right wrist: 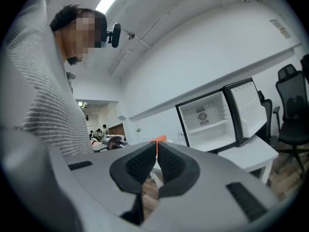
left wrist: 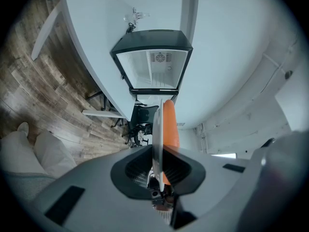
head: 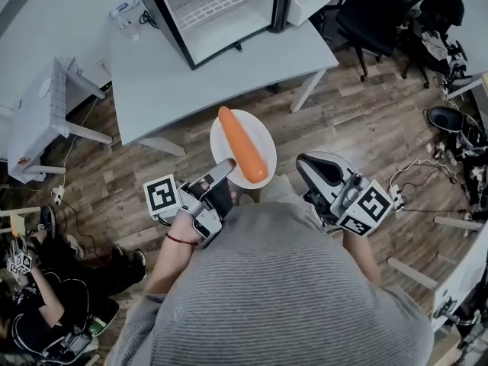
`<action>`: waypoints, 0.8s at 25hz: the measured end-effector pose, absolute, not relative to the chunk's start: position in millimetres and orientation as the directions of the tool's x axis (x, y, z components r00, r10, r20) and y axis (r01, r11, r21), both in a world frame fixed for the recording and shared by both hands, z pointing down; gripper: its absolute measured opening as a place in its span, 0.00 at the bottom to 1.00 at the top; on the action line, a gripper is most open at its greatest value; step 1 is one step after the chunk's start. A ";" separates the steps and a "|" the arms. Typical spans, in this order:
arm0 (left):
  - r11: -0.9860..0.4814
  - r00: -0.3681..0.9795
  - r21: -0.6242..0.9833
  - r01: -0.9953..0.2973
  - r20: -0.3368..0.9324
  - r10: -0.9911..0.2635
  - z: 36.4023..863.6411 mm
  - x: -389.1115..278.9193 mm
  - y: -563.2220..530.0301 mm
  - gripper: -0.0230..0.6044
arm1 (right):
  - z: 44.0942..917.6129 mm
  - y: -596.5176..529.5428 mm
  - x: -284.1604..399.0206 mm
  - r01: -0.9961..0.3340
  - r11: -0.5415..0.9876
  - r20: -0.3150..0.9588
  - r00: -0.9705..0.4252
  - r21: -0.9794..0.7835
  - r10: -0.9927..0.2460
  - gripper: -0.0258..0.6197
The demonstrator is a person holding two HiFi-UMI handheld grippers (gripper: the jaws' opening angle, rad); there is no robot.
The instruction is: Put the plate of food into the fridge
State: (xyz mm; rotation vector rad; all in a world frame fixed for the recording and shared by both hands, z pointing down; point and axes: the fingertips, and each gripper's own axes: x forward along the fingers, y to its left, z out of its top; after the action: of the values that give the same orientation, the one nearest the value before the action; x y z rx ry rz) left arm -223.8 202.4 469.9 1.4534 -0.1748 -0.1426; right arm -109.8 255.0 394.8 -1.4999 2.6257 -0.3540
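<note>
Left gripper [head: 223,168] is pinching the near edge of the white plate [head: 264,137]. The plate's level out in front of me, with the carrot [head: 244,145] lying lengthwise on it. It hangs over the wood floor [head: 366,120], just short of the white surface [head: 191,82]. The mini fridge [head: 221,10] sits on that surface with its door wide open, facing me. Right gripper [head: 306,163] is just right of the plate, not touching it, jaws pressed together.
</note>
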 end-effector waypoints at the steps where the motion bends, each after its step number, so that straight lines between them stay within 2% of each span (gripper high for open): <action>1: 0.112 0.979 0.994 -0.008 0.031 -0.201 469.8 -221.4 199.8 0.11 | 394.3 253.3 -104.6 -0.837 0.487 0.033 -0.510 -0.251 -0.860 0.06; 9: 0.119 0.977 0.993 -0.015 0.040 -0.209 475.6 -196.4 180.0 0.11 | 400.9 223.6 -67.7 -0.833 0.487 0.049 -0.515 -0.261 -0.856 0.06; 20: 0.108 0.960 0.994 -0.019 0.048 -0.274 464.6 -133.7 85.0 0.11 | 396.3 119.6 -9.1 -0.790 0.553 0.043 -0.583 -0.265 -0.812 0.06</action>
State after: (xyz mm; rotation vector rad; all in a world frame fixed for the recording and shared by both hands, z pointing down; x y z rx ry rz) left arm -133.7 85.0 464.6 1.4547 -0.2434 -0.1907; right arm -9.1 119.6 396.3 -1.3917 2.6935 -0.3938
